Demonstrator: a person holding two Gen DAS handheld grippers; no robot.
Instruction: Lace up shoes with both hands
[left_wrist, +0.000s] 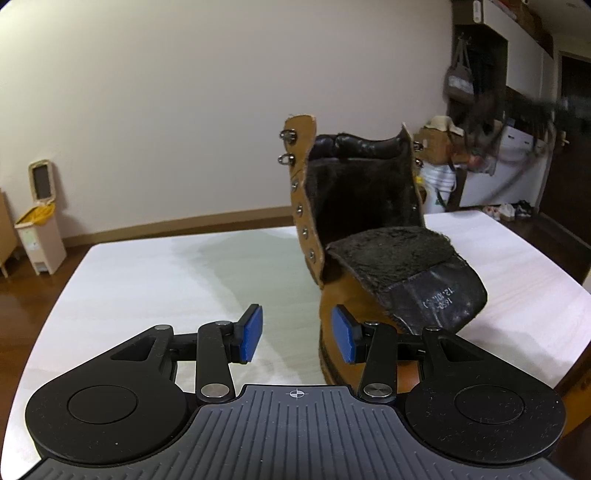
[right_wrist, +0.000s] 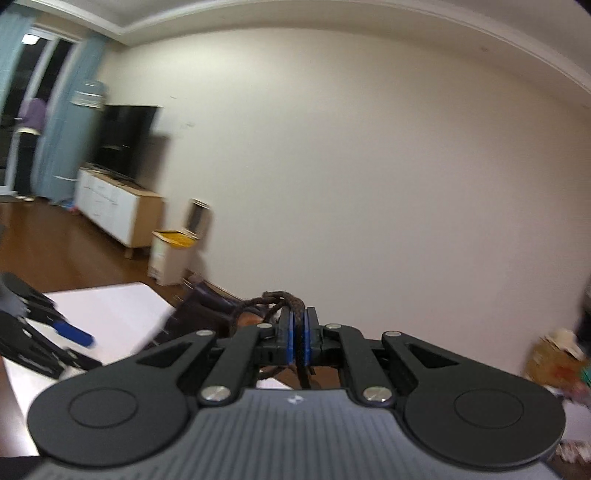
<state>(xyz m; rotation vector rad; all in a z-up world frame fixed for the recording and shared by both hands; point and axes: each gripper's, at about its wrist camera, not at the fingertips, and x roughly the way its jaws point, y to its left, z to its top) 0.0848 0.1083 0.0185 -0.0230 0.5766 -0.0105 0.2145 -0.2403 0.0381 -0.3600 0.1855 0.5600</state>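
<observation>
My right gripper (right_wrist: 298, 338) pinches the dark lace (right_wrist: 284, 300); left gripper (left_wrist: 297, 334) spread beside the unlaced tan boot (left_wrist: 354, 221) on the white table (left_wrist: 147, 280).

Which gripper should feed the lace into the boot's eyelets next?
Probably right. The right gripper is already shut on the dark lace. The left gripper is open and empty beside the boot, better placed to steady it.
</observation>
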